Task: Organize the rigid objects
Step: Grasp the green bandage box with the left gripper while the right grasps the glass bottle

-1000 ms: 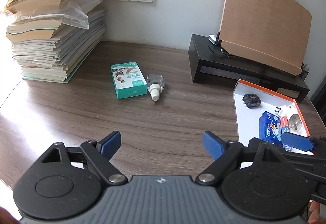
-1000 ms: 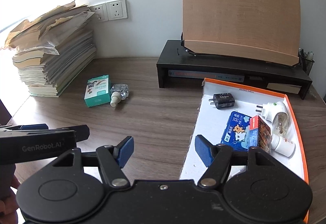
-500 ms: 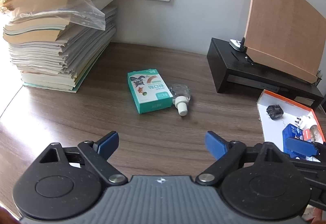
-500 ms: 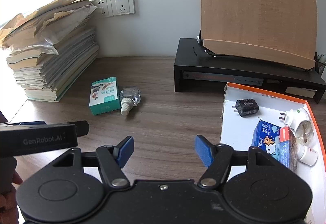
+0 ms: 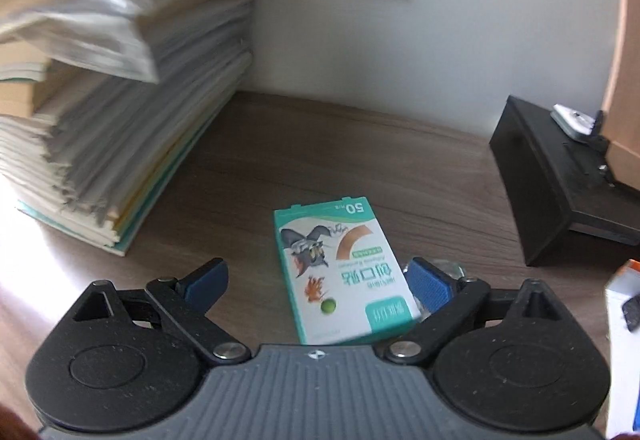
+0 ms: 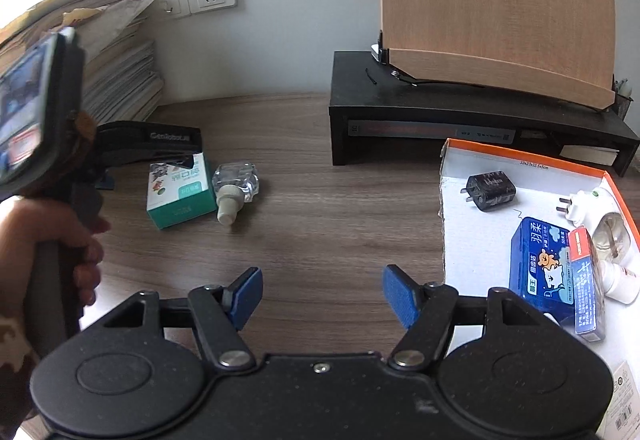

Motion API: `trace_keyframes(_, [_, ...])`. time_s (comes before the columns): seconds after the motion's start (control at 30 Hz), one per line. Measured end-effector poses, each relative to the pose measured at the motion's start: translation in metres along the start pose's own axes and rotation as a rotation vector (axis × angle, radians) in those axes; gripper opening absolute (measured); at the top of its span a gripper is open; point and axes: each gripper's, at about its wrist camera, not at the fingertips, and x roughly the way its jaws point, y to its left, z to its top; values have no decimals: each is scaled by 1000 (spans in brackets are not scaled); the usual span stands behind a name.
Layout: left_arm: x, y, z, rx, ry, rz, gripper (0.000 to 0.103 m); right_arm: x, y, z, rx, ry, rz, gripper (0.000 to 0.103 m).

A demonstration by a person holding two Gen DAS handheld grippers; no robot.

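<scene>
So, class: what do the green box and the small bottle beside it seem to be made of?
Green box: printed cardboard, probably; slightly glossy, with crisp folded edges. Small bottle: clear glass or hard plastic, see-through with bright glints; its white neck looks like matte plastic.

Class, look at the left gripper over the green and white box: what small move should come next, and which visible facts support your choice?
Probably ease the left gripper a little lower and nearer, then close on the green and white box. The box lies flat on the table between the opening jaws, but the pads do not press it. The clear bottle lies right beside it, so the far finger must stay between them.
</scene>
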Motion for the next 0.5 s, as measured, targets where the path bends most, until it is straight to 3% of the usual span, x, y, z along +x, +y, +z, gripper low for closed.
trace_keyframes(0.17, [33, -5, 4, 17, 24, 6, 98, 11, 1, 1, 11, 12, -15, 80])
trace_keyframes(0.3, [38, 10, 1, 24, 30, -23, 72, 21, 5, 6, 2, 15, -6, 80])
trace_keyframes(0.5, [8, 42, -17, 40, 10, -73, 71, 53, 23, 27, -31, 8, 66, 80])
